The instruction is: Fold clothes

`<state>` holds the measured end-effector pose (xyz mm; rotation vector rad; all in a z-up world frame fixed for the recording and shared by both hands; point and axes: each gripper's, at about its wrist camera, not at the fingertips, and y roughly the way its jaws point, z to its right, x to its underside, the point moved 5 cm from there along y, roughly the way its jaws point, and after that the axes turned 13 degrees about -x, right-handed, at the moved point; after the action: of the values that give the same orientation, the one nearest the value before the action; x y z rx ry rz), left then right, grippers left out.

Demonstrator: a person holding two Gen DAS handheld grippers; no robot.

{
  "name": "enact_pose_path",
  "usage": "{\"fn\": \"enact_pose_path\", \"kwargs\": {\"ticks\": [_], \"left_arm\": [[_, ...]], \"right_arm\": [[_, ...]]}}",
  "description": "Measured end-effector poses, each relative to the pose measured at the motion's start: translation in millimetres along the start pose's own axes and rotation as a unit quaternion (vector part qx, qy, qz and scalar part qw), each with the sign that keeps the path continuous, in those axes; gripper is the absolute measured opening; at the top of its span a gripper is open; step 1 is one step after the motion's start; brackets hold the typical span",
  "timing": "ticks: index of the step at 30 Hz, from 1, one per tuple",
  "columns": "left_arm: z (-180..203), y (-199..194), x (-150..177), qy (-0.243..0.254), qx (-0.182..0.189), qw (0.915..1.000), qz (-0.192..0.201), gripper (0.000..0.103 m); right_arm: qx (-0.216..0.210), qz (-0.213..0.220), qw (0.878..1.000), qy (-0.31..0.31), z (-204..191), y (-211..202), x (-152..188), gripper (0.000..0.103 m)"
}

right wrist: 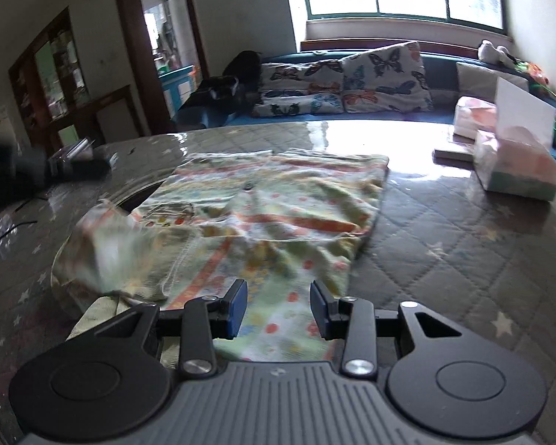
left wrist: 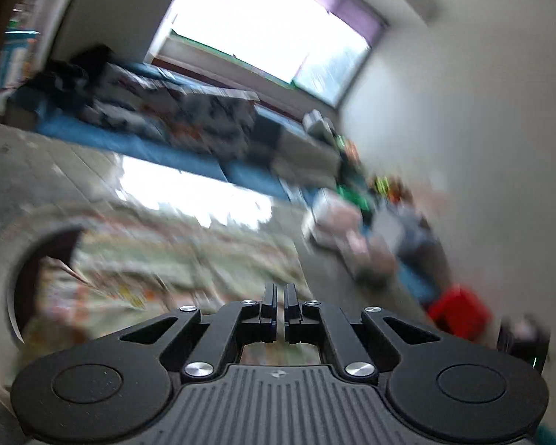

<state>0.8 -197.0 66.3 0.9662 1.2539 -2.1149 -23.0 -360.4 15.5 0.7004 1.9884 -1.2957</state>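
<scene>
A light green floral garment (right wrist: pixel 263 218) with orange stripes lies spread on the quilted table (right wrist: pixel 444 259). Its left sleeve part (right wrist: pixel 107 244) is blurred and looks lifted. My right gripper (right wrist: pixel 279 307) is open, its blue pads (right wrist: pixel 237 306) just above the garment's near edge, holding nothing. The left wrist view is tilted and motion-blurred. My left gripper (left wrist: pixel 280 307) is shut with its fingers together above the blurred garment (left wrist: pixel 189 259). I see no cloth between its fingers. A dark blurred shape (right wrist: pixel 55 168), probably the left gripper, shows at the left of the right wrist view.
Tissue packs (right wrist: pixel 515 163) and a white card (right wrist: pixel 522 111) stand at the table's right. A round hole (right wrist: pixel 141 194) in the table shows by the garment's left side. A blue sofa (right wrist: pixel 441 63) with butterfly cushions (right wrist: pixel 352 81) is behind, under a window. Something red (left wrist: pixel 459 315) lies low at the right.
</scene>
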Motion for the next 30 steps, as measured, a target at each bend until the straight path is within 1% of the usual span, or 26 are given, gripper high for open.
{"fn": "enact_pose_path", "kwargs": {"ticks": [3, 6, 8, 9, 11, 12, 13, 19, 23, 27, 28, 30], "left_arm": [[5.9, 8.7, 27.9, 0.037, -0.001, 0.9982, -0.048, 0.006], [-5.0, 5.0, 39.6, 0.071, -0.033, 0.9956, -0.052, 0.007], [-19.4, 0.3, 40.6, 0.076, -0.057, 0.9943, -0.049, 0.009], [-28.2, -1.1, 38.1, 0.076, -0.068, 0.9937, -0.047, 0.012], [-48.1, -7.0, 34.0, 0.073, -0.097, 0.9918, -0.04, 0.021], [-57.0, -8.4, 31.3, 0.069, -0.109, 0.991, -0.037, 0.028], [-65.8, -11.9, 30.3, 0.063, -0.119, 0.9904, -0.034, 0.032], [-113.5, -25.8, 25.0, 0.02, -0.167, 0.9856, -0.023, 0.038], [-134.5, -32.0, 24.1, -0.004, -0.181, 0.9832, -0.02, 0.039], [-141.5, -32.9, 25.6, -0.011, -0.186, 0.9822, -0.02, 0.04], [-142.4, -33.0, 26.1, -0.012, -0.188, 0.9819, -0.02, 0.042], [-142.0, -32.7, 26.9, -0.014, -0.189, 0.9817, -0.021, 0.042]], "right_arm": [[-0.004, 0.002, 1.0, 0.006, 1.2, -1.0, -1.7, 0.038], [-0.016, -0.002, 1.0, 0.005, -3.9, 3.4, -4.5, 0.037], [-0.029, -0.008, 1.0, 0.0, -11.4, 11.4, -7.3, 0.037], [-0.038, -0.013, 0.999, -0.004, -16.3, 17.4, -9.3, 0.037], [-0.053, -0.023, 0.998, -0.011, -25.3, 29.9, -13.1, 0.037], [-0.059, -0.027, 0.998, -0.014, -28.9, 35.7, -14.7, 0.037], [-0.065, -0.031, 0.997, -0.017, -33.2, 42.9, -16.5, 0.036], [-0.085, -0.054, 0.994, -0.034, -55.8, 84.6, -24.7, 0.032], [-0.08, -0.068, 0.994, -0.037, -62.1, 105.7, -25.1, 0.032], [-0.072, -0.079, 0.994, -0.033, -63.1, 115.7, -18.8, 0.032], [-0.072, -0.078, 0.994, -0.03, -62.4, 115.4, -17.9, 0.03], [-0.075, -0.075, 0.994, -0.026, -62.2, 112.8, -18.6, 0.021]]}}
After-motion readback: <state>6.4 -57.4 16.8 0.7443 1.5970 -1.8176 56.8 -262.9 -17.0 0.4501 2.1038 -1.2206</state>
